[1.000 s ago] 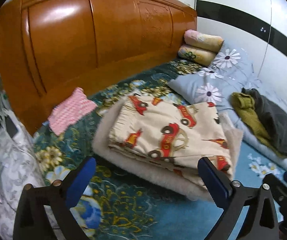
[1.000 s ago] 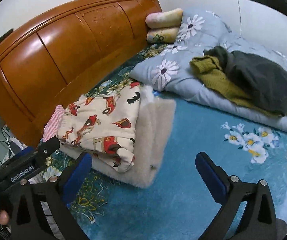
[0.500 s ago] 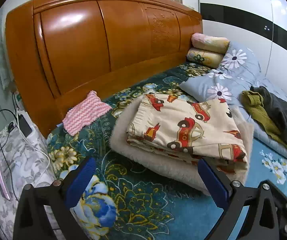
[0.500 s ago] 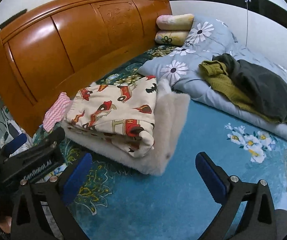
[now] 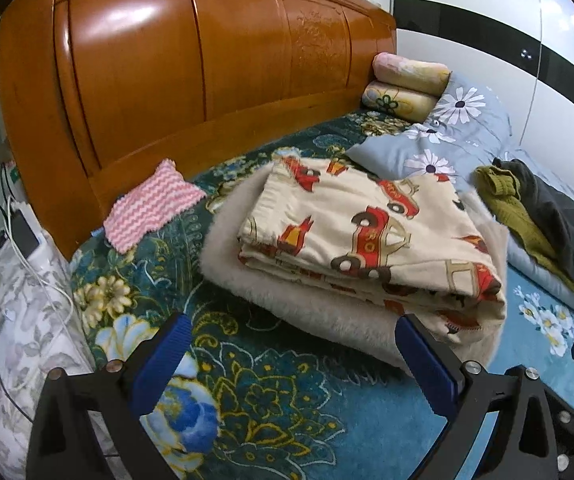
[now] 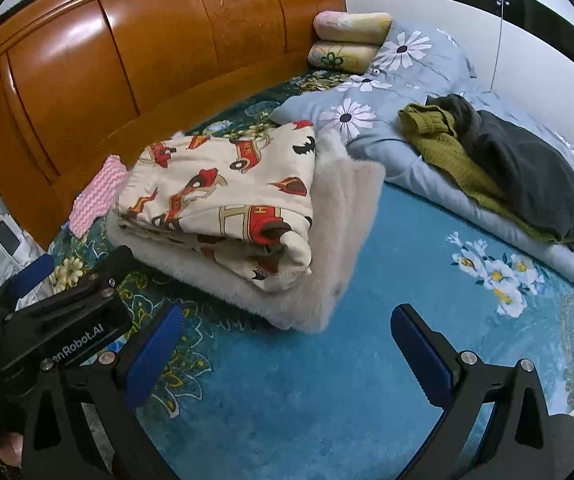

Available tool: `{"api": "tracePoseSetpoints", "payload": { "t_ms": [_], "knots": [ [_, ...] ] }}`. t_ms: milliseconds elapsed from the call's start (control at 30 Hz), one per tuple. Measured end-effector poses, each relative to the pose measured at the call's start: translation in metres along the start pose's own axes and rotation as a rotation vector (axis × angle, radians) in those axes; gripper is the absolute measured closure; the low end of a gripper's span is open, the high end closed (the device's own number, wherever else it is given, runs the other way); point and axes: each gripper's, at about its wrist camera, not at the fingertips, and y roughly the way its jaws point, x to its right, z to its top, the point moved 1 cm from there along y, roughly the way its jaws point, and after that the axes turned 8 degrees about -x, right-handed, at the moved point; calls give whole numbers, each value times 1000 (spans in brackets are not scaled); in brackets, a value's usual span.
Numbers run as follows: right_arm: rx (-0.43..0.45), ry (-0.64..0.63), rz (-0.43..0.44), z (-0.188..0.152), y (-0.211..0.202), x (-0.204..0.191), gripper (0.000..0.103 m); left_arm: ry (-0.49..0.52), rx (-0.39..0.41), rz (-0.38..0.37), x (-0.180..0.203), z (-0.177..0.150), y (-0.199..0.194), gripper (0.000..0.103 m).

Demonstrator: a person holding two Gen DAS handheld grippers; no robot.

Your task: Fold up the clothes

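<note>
Your work surface is a bed covered with a teal and blue floral bedspread (image 5: 271, 400), which fills the lower half of both views. A glossy orange-brown wooden headboard (image 5: 191, 80) spans the upper left of each frame, with a white wall carrying a black band (image 5: 487, 16) at the upper right. Two rolled floral pillows (image 5: 407, 84) are stacked against the headboard's right end, touching a grey-blue quilt printed with white daisies (image 5: 447, 128) that runs down the right side. On that quilt lie an unfolded olive-green knitted garment (image 6: 443, 148) and, partly over it, a dark grey garment (image 6: 527, 168). At far left of the left wrist view, white cables (image 5: 27, 256) trail over a pale floral-patterned surface (image 5: 19, 320).

The folded cream garment printed with red cars (image 5: 367, 232) sits at frame centre, stacked on a folded cream fleece blanket (image 5: 307, 308). A small pink and white zigzag-knit cloth (image 5: 151, 208) lies to their left, near the headboard base, apart from the stack.

Your left gripper (image 5: 291, 356) is at the bottom of its view, blue-padded fingers (image 5: 159, 360) spread wide, holding nothing, just short of the fleece blanket's near edge. Your right gripper (image 6: 283, 352) is likewise spread wide and empty, above bare bedspread, near the stack's lower right corner; I cannot tell whether it touches the fabric. The left gripper's black body appears at lower left of the right wrist view.
</note>
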Motion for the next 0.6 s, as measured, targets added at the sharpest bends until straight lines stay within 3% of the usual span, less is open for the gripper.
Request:
{"api": "tracePoseSetpoints", "payload": {
  "t_ms": [600],
  "knots": [
    [-67,20,-40,16,30,10,0,0,-75,-3,-3,-2,31,0]
  ]
}}
